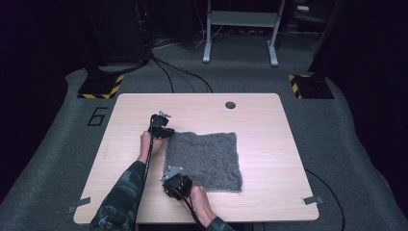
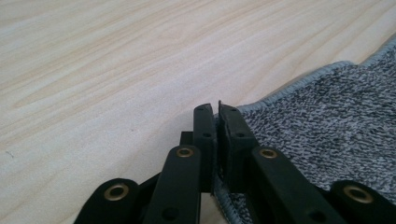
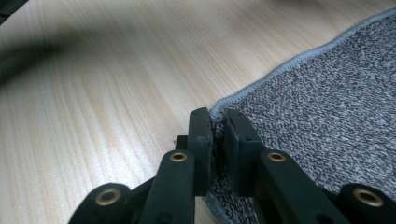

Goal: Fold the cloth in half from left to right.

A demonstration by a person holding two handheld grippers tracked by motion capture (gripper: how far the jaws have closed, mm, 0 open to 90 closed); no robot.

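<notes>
A grey speckled cloth lies flat on the light wooden table, a little left of centre. My left gripper is at the cloth's far left corner, and my right gripper is at its near left corner. In the left gripper view the two black jaws stand almost together, with the hemmed edge of the cloth pinched between them. The right gripper view is much the same: the jaws are shut on the edge of the cloth where its hem curves. Both grippers lie low against the tabletop.
A round dark hole sits near the table's far edge. Bare wood surrounds the cloth on all sides. Beyond the table are grey carpet, black cables, a metal stand and yellow-black marked bases.
</notes>
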